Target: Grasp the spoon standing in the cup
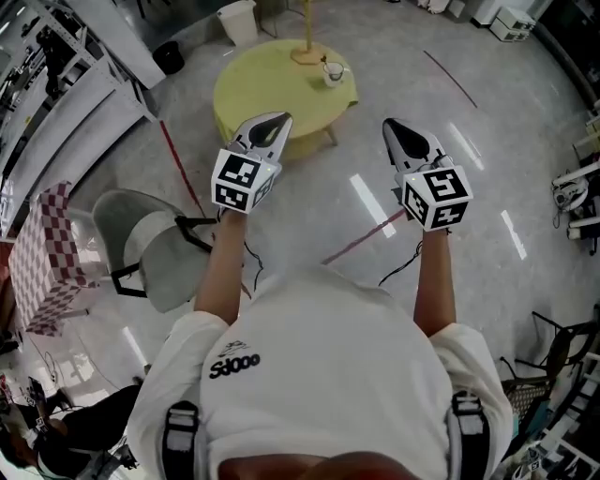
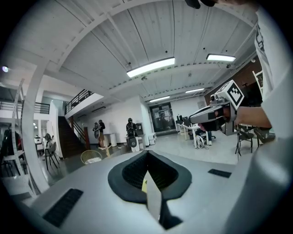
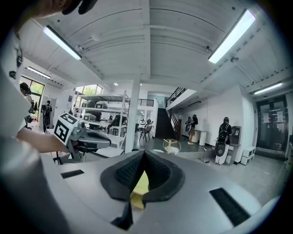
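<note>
A white cup [image 1: 334, 73] with a spoon [image 1: 326, 64] standing in it sits on the right part of a round yellow table [image 1: 267, 89], far ahead of me in the head view. My left gripper [image 1: 273, 123] is held out in the air short of the table's near edge, shut and empty. To its right, my right gripper [image 1: 393, 128] hovers over the floor, also shut with nothing in it. In the left gripper view the jaws [image 2: 146, 153] meet at their tips. They also meet in the right gripper view [image 3: 143, 153]. Both grippers are well apart from the cup.
A wooden post on a flat base [image 1: 305, 52] stands on the table beside the cup. A white bin [image 1: 238, 21] and a black bin [image 1: 169, 56] lie beyond. A grey chair [image 1: 150, 248] and a checkered cloth [image 1: 49, 258] are on my left. Several people [image 3: 225, 130] stand far off.
</note>
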Motion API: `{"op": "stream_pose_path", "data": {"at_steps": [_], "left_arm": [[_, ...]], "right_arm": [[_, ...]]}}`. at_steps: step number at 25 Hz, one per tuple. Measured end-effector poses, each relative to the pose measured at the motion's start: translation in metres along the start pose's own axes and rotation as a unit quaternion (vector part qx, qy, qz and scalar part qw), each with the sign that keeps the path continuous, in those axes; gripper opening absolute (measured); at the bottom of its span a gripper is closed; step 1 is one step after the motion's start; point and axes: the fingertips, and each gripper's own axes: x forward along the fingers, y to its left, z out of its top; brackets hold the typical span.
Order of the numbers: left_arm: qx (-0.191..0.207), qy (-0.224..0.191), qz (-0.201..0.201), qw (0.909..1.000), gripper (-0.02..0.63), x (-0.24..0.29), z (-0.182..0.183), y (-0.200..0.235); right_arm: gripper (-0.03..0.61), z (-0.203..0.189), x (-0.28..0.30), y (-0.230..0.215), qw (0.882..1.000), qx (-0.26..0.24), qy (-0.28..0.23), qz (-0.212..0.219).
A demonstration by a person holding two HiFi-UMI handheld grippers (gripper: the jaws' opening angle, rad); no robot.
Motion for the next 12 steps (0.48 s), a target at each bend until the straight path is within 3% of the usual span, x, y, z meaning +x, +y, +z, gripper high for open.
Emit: {"op": "stream_pose_path", "data": {"at_steps": [8, 12], "left_arm": [[-0.013, 0.021, 0.022, 0.9994, 0.027, 0.021, -0.017, -0.011], [-0.008, 0.030, 0.015, 0.9994, 0.028, 0.036, -0.023, -0.010]], "right_arm": [[0.015, -0.025, 0.008, -0.019, 0.999, -0.031, 0.016, 0.034], [0.015, -0.030, 0.020, -0.026, 0.999, -0.011, 0.015, 0.049]]}}
